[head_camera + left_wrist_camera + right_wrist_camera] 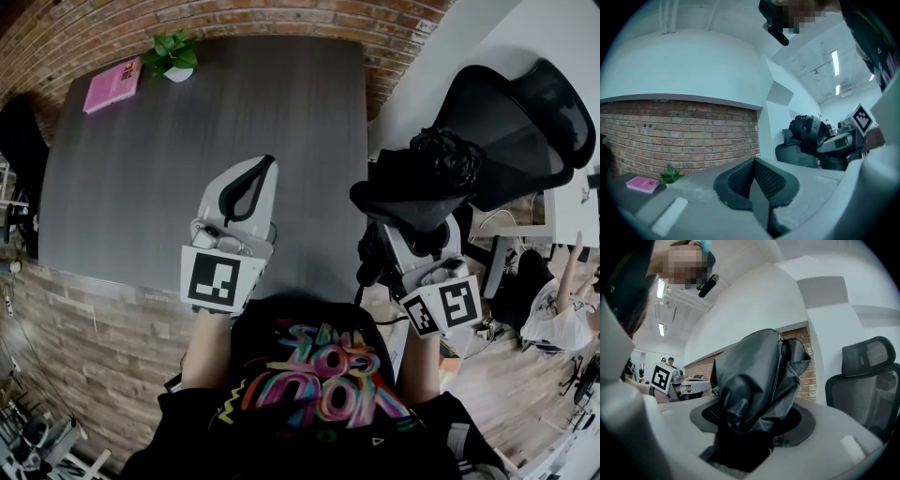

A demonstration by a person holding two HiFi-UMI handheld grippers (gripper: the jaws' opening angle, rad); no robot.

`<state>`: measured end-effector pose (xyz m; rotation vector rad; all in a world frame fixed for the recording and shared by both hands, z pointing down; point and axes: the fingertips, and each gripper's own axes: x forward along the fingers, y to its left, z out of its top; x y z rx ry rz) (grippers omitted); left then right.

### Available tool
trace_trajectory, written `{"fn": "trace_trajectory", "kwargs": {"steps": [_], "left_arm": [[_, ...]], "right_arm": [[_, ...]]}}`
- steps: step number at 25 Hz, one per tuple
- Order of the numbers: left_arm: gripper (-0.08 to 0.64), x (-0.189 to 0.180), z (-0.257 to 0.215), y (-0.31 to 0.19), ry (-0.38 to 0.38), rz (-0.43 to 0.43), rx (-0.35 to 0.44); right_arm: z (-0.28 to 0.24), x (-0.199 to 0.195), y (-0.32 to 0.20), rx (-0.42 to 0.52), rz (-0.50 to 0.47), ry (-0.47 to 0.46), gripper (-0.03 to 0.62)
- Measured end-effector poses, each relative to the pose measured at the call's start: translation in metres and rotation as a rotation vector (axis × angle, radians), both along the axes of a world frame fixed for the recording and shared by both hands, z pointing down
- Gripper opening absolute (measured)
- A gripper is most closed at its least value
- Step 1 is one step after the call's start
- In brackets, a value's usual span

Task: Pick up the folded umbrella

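Black folded umbrella (757,366) being pinched by right claw (754,422), being held up in air past right edge of tabletop (169,178). Left claw (753,182) being held pressed together, empty, above tabletop.

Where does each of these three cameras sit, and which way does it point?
Head view: worn on the head, facing steeply down at the table; shows shirt, forearms, left claw, right claw gripping the umbrella.
Left gripper view: on the left claw, facing along shut jaws toward the brick wall; shirt above.
Right gripper view: on the right claw, facing along jaws clamped on the umbrella; chair beyond, shirt upper left.
Shared: head and left gripper views show the pink book and plant; each claw view shows the other claw.
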<state>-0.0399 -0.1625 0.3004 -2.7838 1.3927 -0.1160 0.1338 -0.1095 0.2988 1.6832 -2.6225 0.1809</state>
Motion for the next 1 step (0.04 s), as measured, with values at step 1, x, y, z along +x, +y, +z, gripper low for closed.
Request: {"fn": "trace_trajectory", "kwargs": {"steps": [1], "left_arm": [[0.002, -0.0007, -0.0005, -0.0003, 0.001, 0.0, 0.001]], "right_arm": [[-0.0003, -0.0009, -0.0002, 0.0, -0.001, 0.001, 0.288]]}}
